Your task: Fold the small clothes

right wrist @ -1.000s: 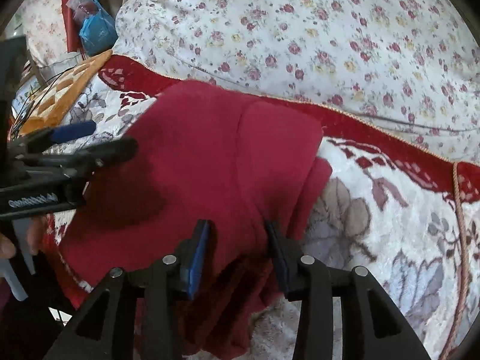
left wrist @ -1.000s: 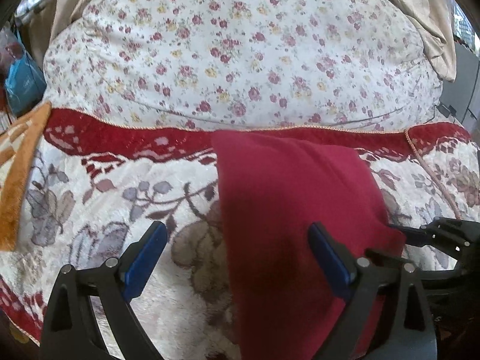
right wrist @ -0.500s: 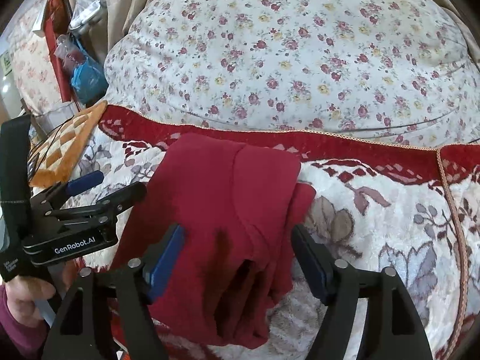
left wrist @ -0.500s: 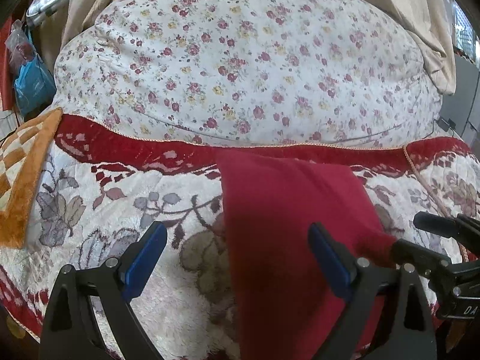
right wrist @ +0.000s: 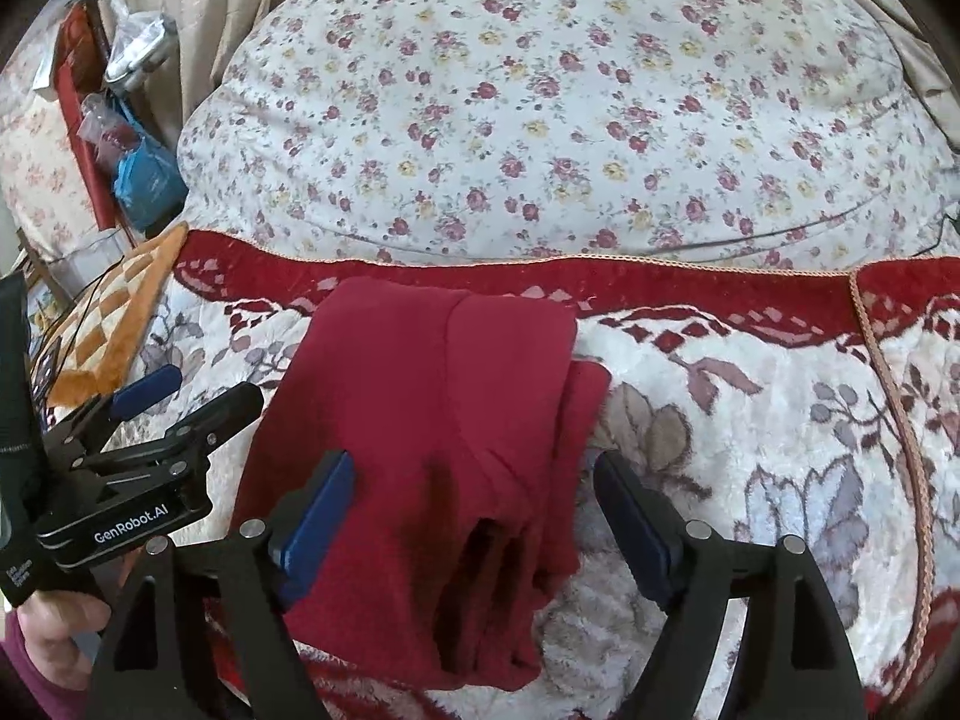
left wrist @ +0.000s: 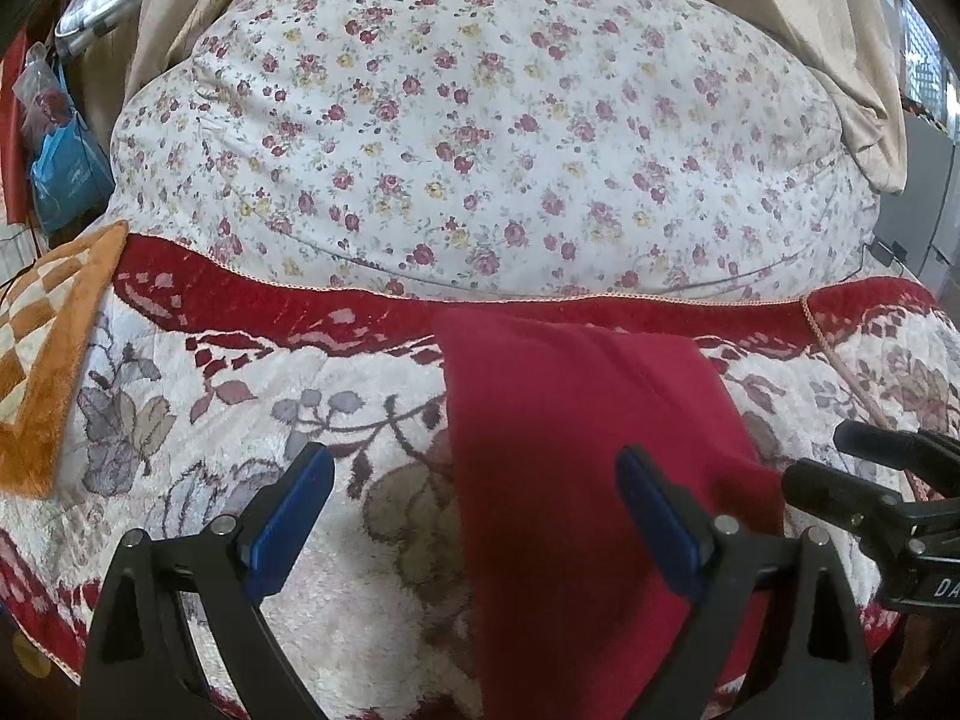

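On the bed, left wrist view: the red garment [left wrist: 576,450] lies flat on the plush floral blanket [left wrist: 240,420], its far end close to the blanket's red border, its near end running toward the bed's near edge.
Left gripper [left wrist: 474,510]: jaws wide apart, nothing clamped — the right pad sits over the red cloth, the left over bare blanket.
Beyond the border: a flowered quilt [left wrist: 480,138] bulges along the far side of the bed.

Right wrist view, garment: the red garment [right wrist: 432,420] shows a folded panel on top, with a second layer peeking out along its right side and loose folds bunched at the near end.
Right gripper [right wrist: 474,516]: jaws opening, pads not pressing the cloth, which lies between and below them.
Left gripper [right wrist: 198,402]: hovers beside the garment's left edge, held by a hand [right wrist: 60,630].

Step in hand, as I judge it: letting go after a fold.
Doing it well: lift straight clear so no pad drags the top layer — then square the peeking right layer and flatten the near bunching before the next fold.
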Demonstrator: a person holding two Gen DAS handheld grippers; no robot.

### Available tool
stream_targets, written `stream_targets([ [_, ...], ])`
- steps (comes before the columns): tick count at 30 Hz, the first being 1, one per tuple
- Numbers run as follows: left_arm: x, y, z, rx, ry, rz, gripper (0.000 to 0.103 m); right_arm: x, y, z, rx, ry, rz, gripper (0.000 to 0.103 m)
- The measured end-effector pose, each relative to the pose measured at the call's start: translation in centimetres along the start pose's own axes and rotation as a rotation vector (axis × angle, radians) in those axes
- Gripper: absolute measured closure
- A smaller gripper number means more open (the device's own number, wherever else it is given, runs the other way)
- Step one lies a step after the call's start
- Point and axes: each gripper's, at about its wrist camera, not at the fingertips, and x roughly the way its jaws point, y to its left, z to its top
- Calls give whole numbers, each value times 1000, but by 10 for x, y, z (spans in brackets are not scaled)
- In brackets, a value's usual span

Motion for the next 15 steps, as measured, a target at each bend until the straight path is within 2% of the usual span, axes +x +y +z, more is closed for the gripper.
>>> stream_targets([
  [15, 3, 0, -1, 7, 7, 21, 9, 7, -2, -4, 21, 24, -11, 15],
])
